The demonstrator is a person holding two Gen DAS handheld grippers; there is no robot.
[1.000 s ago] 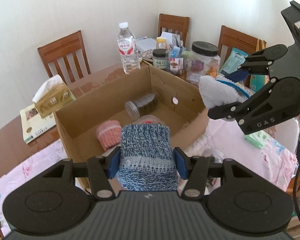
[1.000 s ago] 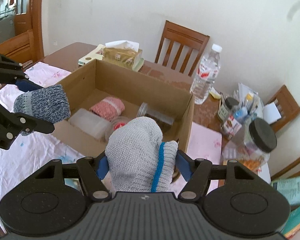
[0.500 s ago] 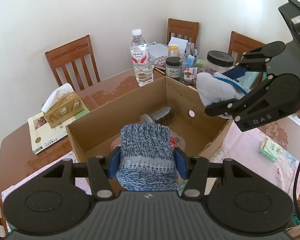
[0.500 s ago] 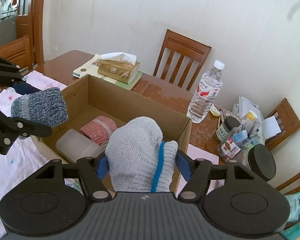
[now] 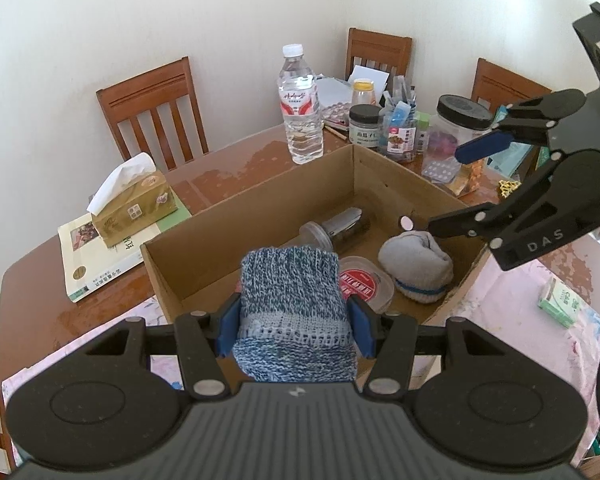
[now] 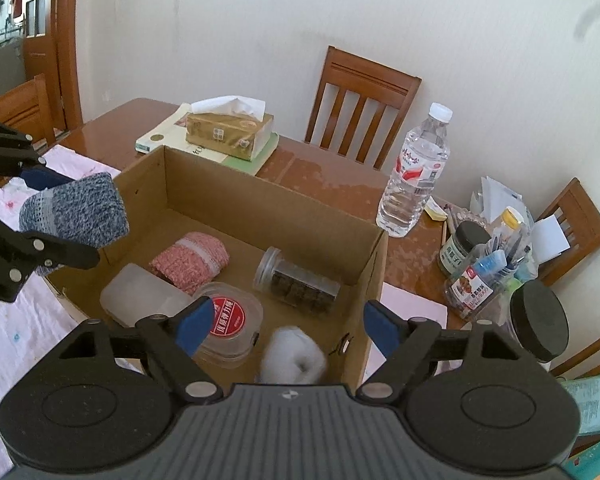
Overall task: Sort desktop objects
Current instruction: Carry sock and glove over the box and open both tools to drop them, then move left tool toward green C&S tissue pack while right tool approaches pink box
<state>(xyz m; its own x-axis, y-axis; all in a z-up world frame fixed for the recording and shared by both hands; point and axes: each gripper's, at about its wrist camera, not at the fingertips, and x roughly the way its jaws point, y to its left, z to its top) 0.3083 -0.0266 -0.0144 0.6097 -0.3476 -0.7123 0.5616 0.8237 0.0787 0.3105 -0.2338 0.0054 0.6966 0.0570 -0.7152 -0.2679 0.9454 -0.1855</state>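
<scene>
My left gripper [image 5: 292, 324] is shut on a blue knitted sock roll [image 5: 294, 312], held over the near rim of an open cardboard box [image 5: 260, 208]. From the right wrist view the same roll [image 6: 76, 210] hangs over the box's left wall [image 6: 144, 184]. My right gripper [image 6: 288, 326] is open above the box's right end, nothing between its fingers. A grey sock roll with a blue stripe [image 5: 416, 264] lies inside the box, blurred below the right gripper [image 6: 294, 354]. The box also holds a pink sock roll [image 6: 190, 262], a clear jar [image 6: 300, 282], a red-lidded tub [image 6: 228, 320] and a white tub [image 6: 140, 294].
A tissue box [image 5: 134, 204] sits on a book [image 5: 100, 256] left of the box. A water bottle [image 5: 300, 106], jars and a pen holder [image 5: 400, 128] crowd the far right of the table. Wooden chairs [image 5: 152, 110] line the walls. A green packet [image 5: 560, 300] lies on the pink cloth [image 5: 520, 304].
My right gripper has opened and the grey sock roll has dropped from it into the box. Both grippers have risen a little; the left still holds the blue roll.
</scene>
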